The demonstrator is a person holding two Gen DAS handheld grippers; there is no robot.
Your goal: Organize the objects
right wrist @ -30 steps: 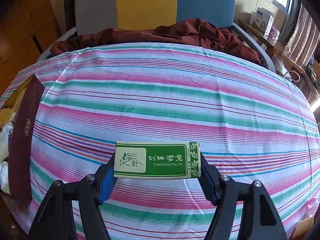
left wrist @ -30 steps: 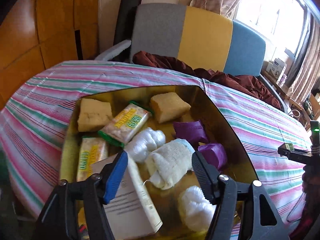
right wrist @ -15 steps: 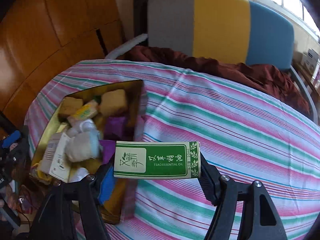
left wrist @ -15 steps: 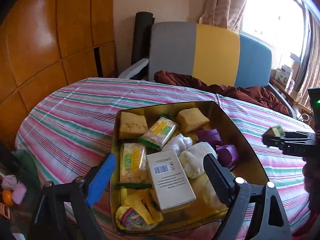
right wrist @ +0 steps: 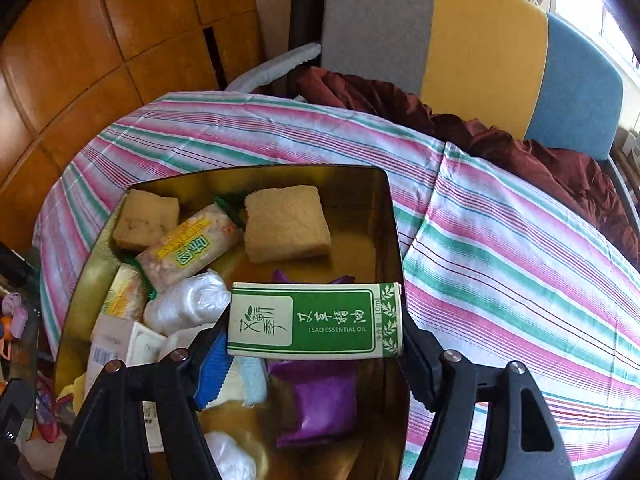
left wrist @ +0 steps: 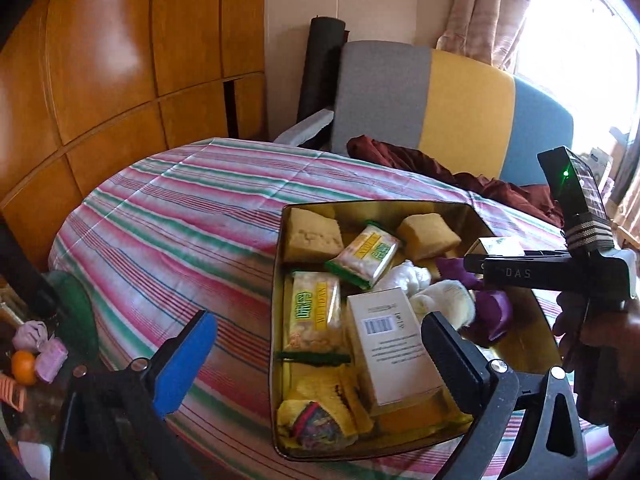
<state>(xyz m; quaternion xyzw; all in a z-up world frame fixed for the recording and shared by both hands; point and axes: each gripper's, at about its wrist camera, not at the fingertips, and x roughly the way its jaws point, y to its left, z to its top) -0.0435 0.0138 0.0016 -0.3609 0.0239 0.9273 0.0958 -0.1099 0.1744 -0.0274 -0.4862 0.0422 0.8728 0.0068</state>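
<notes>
Striped bench [right wrist: 500,248]: right hand-held gripper [right wrist: 316,354], clamped on the green box [right wrist: 316,320], should lower it into the gold tin's [right wrist: 384,216] bare far corner; left hand-held gripper [left wrist: 320,360], its jaws just opened wide and empty, stays clear.

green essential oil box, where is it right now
In the right wrist view the green essential oil box sits clamped crosswise in the right gripper, held over the gold tin, above the purple pouch.

Wood-panelled wall [left wrist: 120,60] (bright window [left wrist: 568,52])
</notes>
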